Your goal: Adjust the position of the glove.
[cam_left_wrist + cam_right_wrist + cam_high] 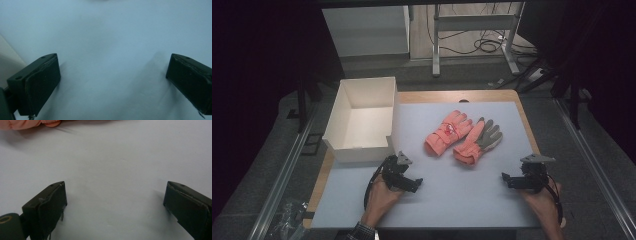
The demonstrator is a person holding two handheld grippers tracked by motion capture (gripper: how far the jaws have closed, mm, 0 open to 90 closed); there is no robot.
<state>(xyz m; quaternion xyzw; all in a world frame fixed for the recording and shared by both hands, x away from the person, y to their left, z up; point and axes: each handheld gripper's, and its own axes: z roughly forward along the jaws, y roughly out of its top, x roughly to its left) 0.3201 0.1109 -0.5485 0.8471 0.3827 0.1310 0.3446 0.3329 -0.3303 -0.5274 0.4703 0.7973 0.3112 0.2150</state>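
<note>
Nearest the person, the left gripper point(412, 183) and right gripper point(508, 179) rested wide open on the white mat point(462, 200), short of the pink gloves point(462, 135). Bare mat separated them; the high view added a white box point(362, 117) left of the gloves.

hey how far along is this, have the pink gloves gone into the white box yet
Nothing looks done: both pink gloves lie side by side on the grey mat, and the white box is empty. Nothing is in hand: the left gripper and right gripper rest open near the front edge. Picking up and boxing the gloves remains.
</note>
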